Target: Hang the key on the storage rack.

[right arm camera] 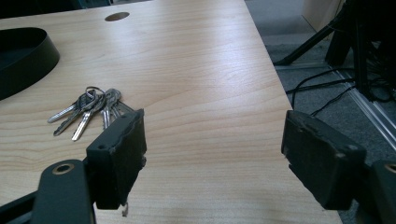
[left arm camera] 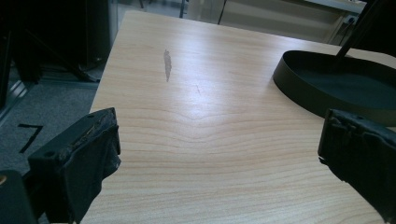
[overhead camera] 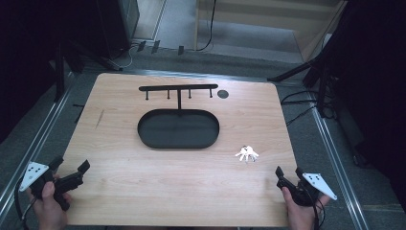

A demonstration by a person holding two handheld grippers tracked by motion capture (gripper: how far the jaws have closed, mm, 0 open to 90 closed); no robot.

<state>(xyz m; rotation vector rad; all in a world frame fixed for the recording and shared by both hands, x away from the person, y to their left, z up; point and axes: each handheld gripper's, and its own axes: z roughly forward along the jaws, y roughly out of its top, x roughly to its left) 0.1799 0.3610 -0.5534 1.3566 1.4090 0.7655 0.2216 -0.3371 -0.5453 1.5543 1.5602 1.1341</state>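
Here, a person is holding the left gripper [overhead camera: 72, 173] over the near left corner of the desk [overhead camera: 119, 191], and its jaws are standing wide apart with nothing between them. The right gripper [overhead camera: 289, 172] is hovering at the near right corner, and its jaws are also standing apart and holding nothing. A bunch of keys [overhead camera: 246, 154] is lying flat on the desk, near the right edge, just in front of the right gripper and a little to its left. In the right gripper view the keys [right arm camera: 88, 110] are lying just beyond the left jaw. A black oval tray [overhead camera: 148, 139] is sitting at the middle of the desk, with a black rack with hooks [overhead camera: 178, 88] rising from its far side. A round hole [overhead camera: 222, 94] is showing near the far edge, just beside the right end of the rack.
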